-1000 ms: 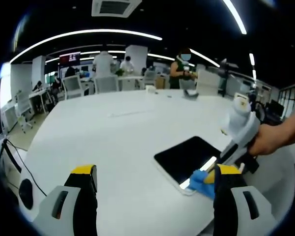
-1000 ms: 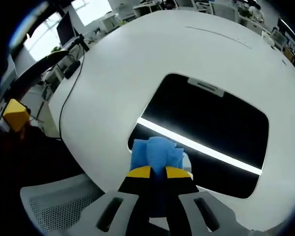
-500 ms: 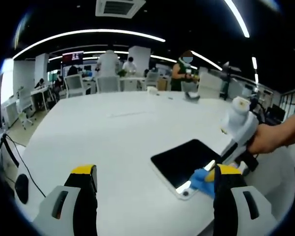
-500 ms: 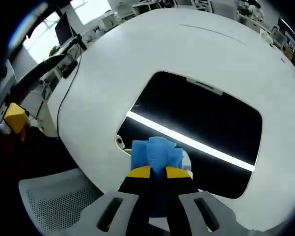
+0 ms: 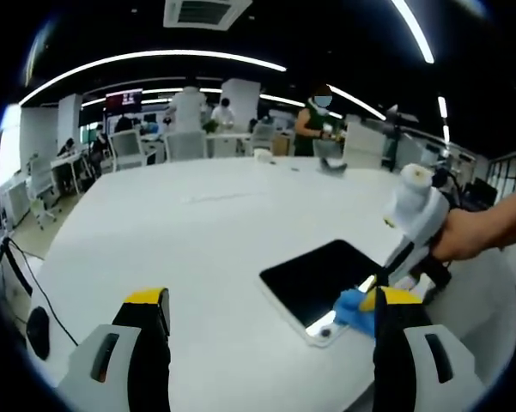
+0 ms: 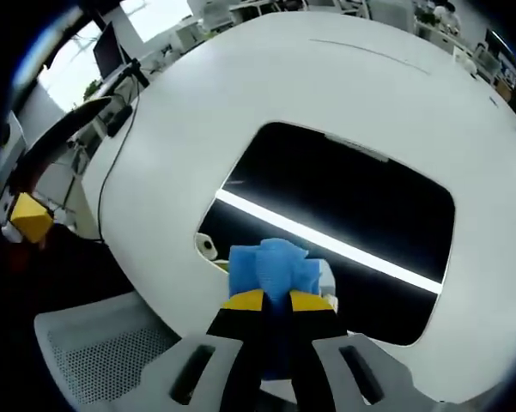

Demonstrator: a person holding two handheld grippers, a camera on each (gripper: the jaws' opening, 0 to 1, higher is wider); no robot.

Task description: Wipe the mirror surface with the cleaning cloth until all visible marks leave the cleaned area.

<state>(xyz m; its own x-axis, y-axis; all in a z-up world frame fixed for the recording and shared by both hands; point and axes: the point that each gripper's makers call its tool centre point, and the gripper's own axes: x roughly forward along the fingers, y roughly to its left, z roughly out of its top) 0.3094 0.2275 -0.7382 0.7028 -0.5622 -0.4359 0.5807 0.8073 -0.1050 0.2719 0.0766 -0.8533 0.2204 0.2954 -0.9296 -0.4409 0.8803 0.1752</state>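
The mirror (image 6: 343,232) lies flat on the round white table (image 6: 240,103), a dark rectangular slab with rounded corners and a pale frame. In the right gripper view its long axis runs from the near corner by the table's edge, lower left, away toward the upper right, and a bright straight strip of reflected ceiling light crosses the glass along that same length. A small round fitting sits in the frame at the mirror's near corner, just beside the cloth.

The right gripper (image 6: 275,300) has its yellow-tipped jaws clenched on the blue cleaning cloth (image 6: 273,264), which bunches up ahead of the jaws and presses on the mirror's near long edge, close to that corner. In the left gripper view the same scene shows from the side: the mirror (image 5: 322,279) lies toward the table's right part, one short end pointing toward the far side of the table (image 5: 197,232), and the cleaning cloth (image 5: 354,305) rests on its near end, held by the right gripper (image 5: 371,296), itself gripped by a person's hand (image 5: 464,236).

The left gripper (image 5: 262,313) hangs above the table, well apart from the mirror's left side, its jaws spread wide and grasping nothing.

Beyond the table stand office chairs (image 5: 129,150) and several people.
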